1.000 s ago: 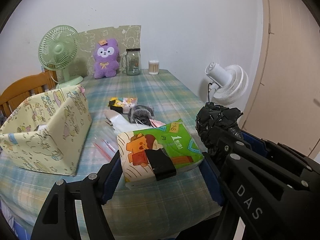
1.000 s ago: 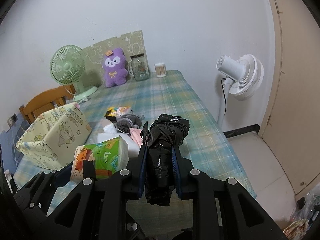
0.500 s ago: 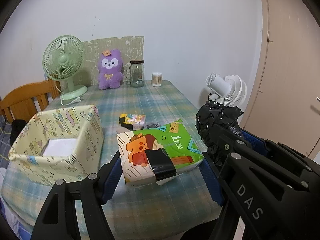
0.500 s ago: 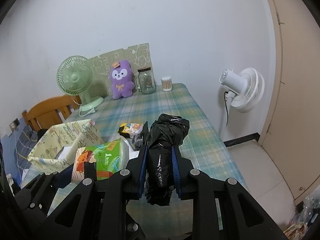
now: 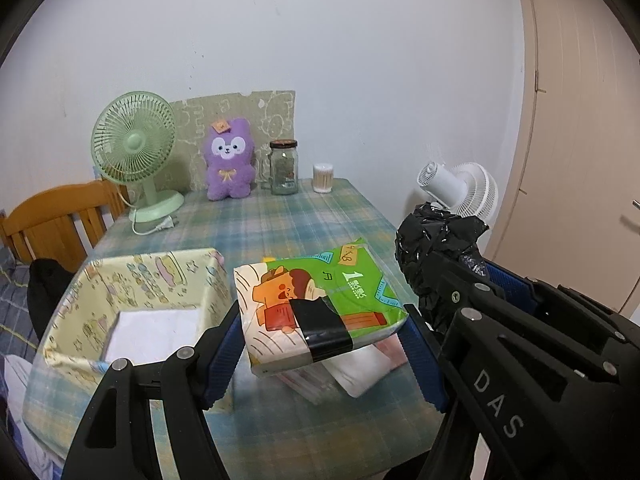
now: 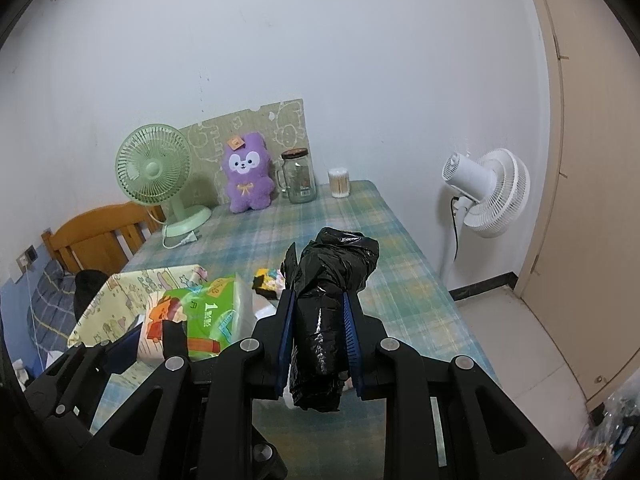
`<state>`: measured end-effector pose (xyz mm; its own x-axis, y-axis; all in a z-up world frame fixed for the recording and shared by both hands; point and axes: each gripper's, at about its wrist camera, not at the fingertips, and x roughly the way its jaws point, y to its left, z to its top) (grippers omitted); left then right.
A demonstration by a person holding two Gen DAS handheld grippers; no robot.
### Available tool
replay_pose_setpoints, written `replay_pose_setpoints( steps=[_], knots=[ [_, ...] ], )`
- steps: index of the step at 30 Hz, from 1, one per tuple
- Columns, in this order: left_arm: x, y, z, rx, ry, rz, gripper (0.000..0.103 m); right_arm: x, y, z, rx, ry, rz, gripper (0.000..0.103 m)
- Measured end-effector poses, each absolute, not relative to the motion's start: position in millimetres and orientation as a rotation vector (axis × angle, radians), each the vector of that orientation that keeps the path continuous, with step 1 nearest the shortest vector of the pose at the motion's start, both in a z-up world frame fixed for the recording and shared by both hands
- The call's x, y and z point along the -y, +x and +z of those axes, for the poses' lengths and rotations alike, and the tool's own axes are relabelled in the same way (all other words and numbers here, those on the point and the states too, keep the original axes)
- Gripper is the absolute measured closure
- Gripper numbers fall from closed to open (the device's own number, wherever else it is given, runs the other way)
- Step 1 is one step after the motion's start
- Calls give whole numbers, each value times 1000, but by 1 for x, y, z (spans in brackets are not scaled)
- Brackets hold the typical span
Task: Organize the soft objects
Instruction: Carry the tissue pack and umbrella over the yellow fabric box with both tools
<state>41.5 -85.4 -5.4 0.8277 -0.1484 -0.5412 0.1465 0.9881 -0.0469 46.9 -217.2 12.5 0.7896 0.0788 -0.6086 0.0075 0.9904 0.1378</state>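
The green tissue pack (image 5: 320, 304) sits clamped between the blue pads of the left gripper (image 5: 324, 344), jaws spread wide to take its full width, and the pack is held clear above the plaid tablecloth (image 5: 304, 224). A strip of black tape crosses its near end. Just to its right, the right gripper (image 6: 318, 332) is squeezed narrow on a rolled black plastic bag (image 6: 332, 292), the crumpled top of the roll poking out past the fingertips; this one is up off the table as well.

Directly left of the tissue pack stands the open cartoon-print box (image 5: 132, 304), pale yellow, with something flat and white lying on its floor. Under and behind the held pack there's a loose heap: a white folded piece (image 5: 360, 368) and some pinkish packets on the cloth, and from the right wrist camera a small yellow-and-black packet (image 6: 269, 280) shows beyond them.

Further back along the wall, a green desk fan (image 5: 136, 156) with its cord trailing on the cloth, a purple plush toy (image 5: 229, 166) leaning on a patterned board, a lidded glass jar (image 5: 284, 168) and a tub of cotton swabs (image 5: 322, 178). Off the table's right edge stands a white floor fan (image 6: 488, 196), and at the left a wooden chair back (image 5: 60, 220).
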Motion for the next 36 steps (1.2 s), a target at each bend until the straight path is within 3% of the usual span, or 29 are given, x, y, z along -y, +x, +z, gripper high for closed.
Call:
replay_pose_setpoints(
  steps=[17, 36],
  knots=[
    [29, 57, 21, -529, 5, -129, 27, 161, 74, 36, -633, 112, 84, 76],
    [-42, 92, 9, -557, 4, -92, 27, 88, 115, 16, -664, 108, 160, 76]
  ],
)
